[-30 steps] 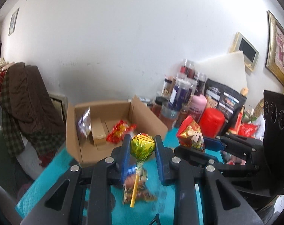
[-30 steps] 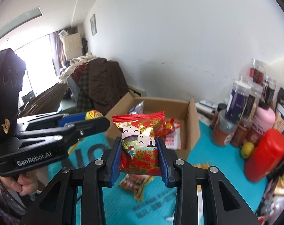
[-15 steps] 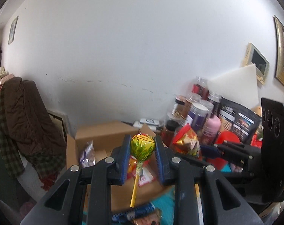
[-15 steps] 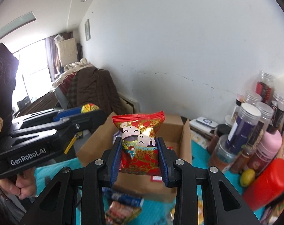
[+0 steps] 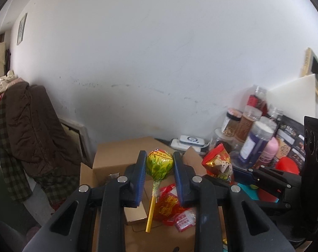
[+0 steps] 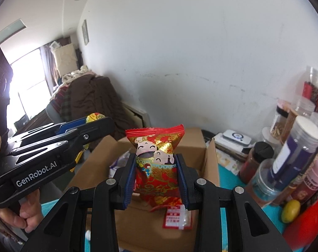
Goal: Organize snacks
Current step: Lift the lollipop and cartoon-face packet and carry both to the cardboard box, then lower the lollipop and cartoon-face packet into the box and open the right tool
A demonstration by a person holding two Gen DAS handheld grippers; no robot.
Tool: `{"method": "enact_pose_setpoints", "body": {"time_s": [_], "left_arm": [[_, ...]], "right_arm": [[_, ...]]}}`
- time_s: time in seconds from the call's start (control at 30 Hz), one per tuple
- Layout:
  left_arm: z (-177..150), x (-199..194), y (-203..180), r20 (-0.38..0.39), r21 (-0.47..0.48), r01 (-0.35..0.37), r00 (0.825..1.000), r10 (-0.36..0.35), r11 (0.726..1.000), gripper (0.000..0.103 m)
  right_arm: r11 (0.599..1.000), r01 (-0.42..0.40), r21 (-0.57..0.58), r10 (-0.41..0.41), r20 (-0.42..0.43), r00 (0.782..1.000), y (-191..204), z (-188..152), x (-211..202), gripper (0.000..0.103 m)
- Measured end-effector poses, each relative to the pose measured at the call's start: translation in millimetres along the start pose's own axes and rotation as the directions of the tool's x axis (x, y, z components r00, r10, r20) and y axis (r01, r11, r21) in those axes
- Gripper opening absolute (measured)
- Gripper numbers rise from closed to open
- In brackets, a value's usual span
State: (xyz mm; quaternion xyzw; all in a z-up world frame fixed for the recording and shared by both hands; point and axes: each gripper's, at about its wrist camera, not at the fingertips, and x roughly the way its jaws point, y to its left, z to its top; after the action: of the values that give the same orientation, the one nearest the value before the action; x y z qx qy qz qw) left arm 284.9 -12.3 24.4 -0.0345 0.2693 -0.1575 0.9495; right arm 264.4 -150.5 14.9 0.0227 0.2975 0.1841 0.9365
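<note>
My left gripper [image 5: 159, 163] is shut on a lollipop [image 5: 159, 164] in a yellow-green wrapper, its yellow stick hanging down over the open cardboard box [image 5: 117, 157]. My right gripper [image 6: 156, 168] is shut on a red and gold snack packet [image 6: 155, 157] with cartoon faces, held upright above the same box [image 6: 192, 140]. Each gripper shows in the other's view: the right one with its packet [image 5: 218, 163] to the right, the left one [image 6: 91, 126] with the lollipop [image 6: 95, 117] to the left. Inside the box lie a red packet [image 5: 169, 208] and a small carton [image 5: 135, 212].
Jars and bottles [image 6: 297, 147] crowd the table at the right, with a red container [image 5: 288, 166] and a yellow lemon-like object [image 6: 291, 208]. A brown coat [image 5: 30, 130] hangs at the left beyond the table. The teal table cover [image 6: 228, 178] shows beside the box. A hand [image 6: 22, 216] holds the left gripper.
Both grippers have moved forward toward the wall, from over the teal table to above the cardboard box, each still holding its snack. The box has come close under the fingers.
</note>
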Motion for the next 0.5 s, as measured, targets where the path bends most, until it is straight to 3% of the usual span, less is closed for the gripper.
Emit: {"method": "enact_pose_setpoints", "body": {"time_s": [0.17,0.27,0.5], "left_arm": [[-12.5,30.5,10.9,-0.050,-0.032,-0.027,0.998,0.025,0.999,0.024],[-16.1,50.5,15.0,-0.102,-0.051,-0.004,0.995,-0.002,0.999,0.024],[-31.9,86.2,23.6,-0.204,-0.051,-0.051,0.978,0.040,0.997,0.024]], "right_arm": [[0.999,-0.020,0.040,0.022,-0.055,0.998,-9.8,-8.4,28.6,0.036],[0.999,-0.007,0.050,0.011,-0.077,0.997,-14.2,-12.9,40.6,0.036],[0.999,-0.005,0.049,0.011,-0.140,0.990,-17.6,-21.5,64.7,0.036]]}}
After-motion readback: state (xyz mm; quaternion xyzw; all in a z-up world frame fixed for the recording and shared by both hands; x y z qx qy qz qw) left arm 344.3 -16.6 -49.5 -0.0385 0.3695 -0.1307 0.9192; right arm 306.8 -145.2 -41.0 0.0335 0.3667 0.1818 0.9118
